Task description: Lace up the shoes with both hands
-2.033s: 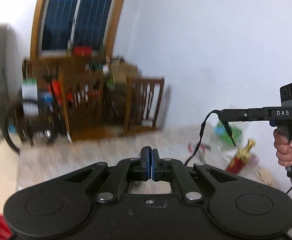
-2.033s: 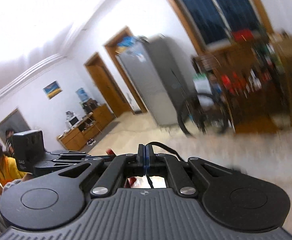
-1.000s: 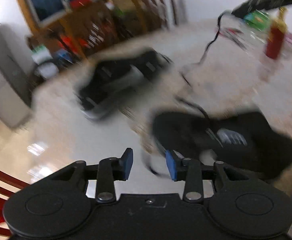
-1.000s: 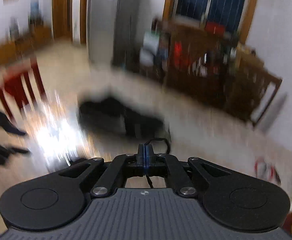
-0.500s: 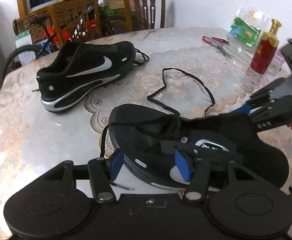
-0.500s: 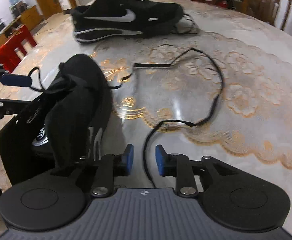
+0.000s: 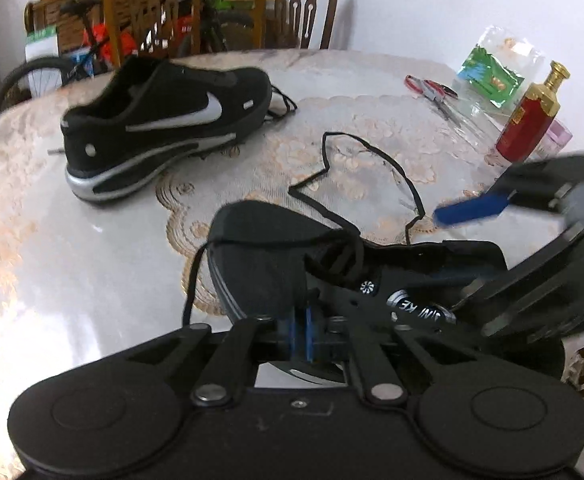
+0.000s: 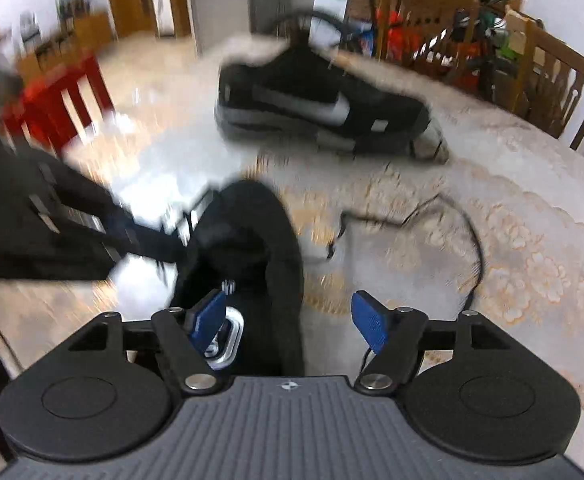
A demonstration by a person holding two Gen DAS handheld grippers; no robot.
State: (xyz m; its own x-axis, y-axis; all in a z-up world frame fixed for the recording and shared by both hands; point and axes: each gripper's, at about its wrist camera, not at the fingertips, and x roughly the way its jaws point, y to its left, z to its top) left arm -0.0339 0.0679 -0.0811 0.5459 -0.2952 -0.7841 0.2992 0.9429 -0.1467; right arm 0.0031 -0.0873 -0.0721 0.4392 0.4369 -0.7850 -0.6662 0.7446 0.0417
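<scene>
Left wrist view first: the left gripper [image 7: 300,330] was seen at bottom centre with its blue pads pressed together right at the edge of the near shoe [image 7: 275,256], probably pinching the shoe's side to keep it steady, though what exactly was caught between the pads couldn't be made out. A loose black lace [image 7: 368,168] was trailed out of that shoe in a big loop across the tablecloth [image 7: 91,240] toward the middle of the frame, so the eyelets looked at best partly threaded. The second shoe [image 7: 163,120] was parked on its sole at upper left, well apart. Scissors [image 7: 432,90], a plastic bag [image 7: 492,68] with a green packet inside, and a red bottle [image 7: 530,120] were grouped at upper right.

Right wrist view, quite blurred: the right gripper [image 8: 289,322] was held with its fingers spread wide and nothing between them, straddling the near shoe's [image 8: 251,248] right edge at lower centre, likely lined up for the lace [image 8: 468,240] curled on the cloth to the right. The other gripper [image 8: 91,224] was smeared in from the left against the shoe. The second shoe [image 8: 324,100] was seen at top centre.
</scene>
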